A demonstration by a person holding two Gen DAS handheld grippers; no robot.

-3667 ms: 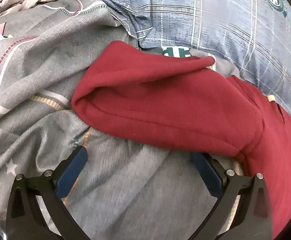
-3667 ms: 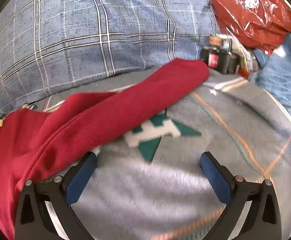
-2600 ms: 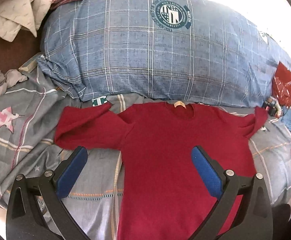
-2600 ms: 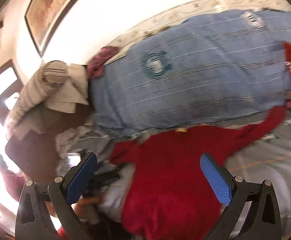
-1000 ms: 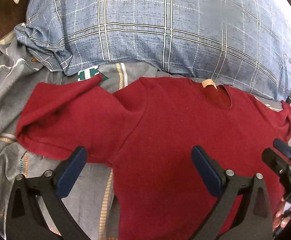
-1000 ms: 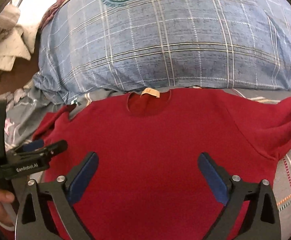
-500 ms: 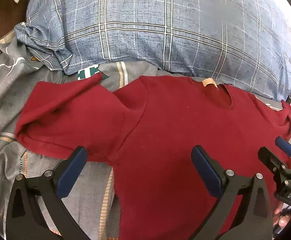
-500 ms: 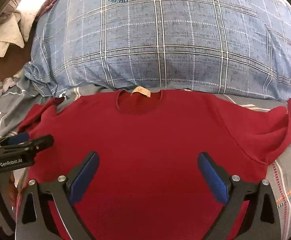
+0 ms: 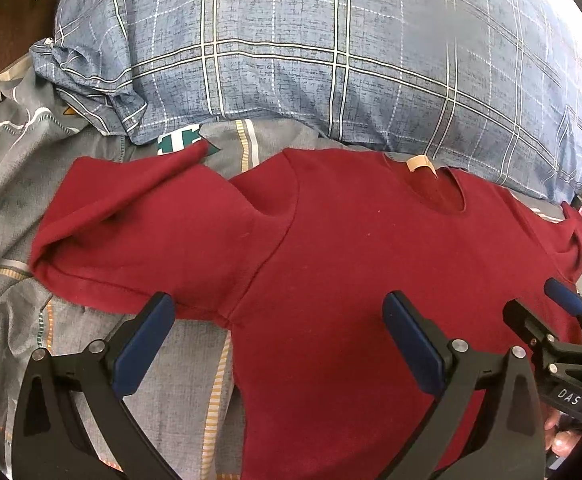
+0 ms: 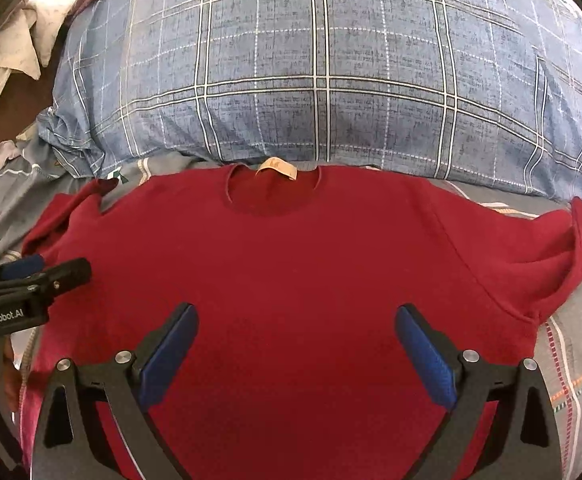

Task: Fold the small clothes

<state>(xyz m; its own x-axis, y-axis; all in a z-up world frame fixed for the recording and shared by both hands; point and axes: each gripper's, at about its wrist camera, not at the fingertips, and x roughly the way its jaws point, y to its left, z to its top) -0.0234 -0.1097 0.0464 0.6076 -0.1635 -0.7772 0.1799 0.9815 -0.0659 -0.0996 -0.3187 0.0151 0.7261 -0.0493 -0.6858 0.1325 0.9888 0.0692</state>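
We see a large blue plaid pillow with a round green crest (image 10: 331,80) lying across the back of the bed, its lower edge just behind the collar of the garment. Under everything spreads a grey patterned bedsheet with orange and white stripes (image 9: 91,340), rumpled on the left.

On that sheet lies the dark red short-sleeved cotton T-shirt (image 10: 291,272), spread flat with its neck towards the pillow and a small tan neck label (image 10: 277,168) showing inside the collar. Its left sleeve (image 9: 131,232) is creased and partly folded over itself; its right sleeve (image 10: 563,256) is bunched, with the hem turned up.

Our left gripper (image 9: 279,340) hovers over the shirt's left armpit seam, its blue-padded fingers (image 9: 143,344) spread wide apart and holding nothing. Our right gripper (image 10: 297,356) hangs above the middle of the shirt's chest, its fingers equally wide apart and empty. Each gripper shows at the edge of the other's view, near the shirt's side.

At the top left corner sits a pile of cream cloth (image 10: 15,52), well apart from the shirt.
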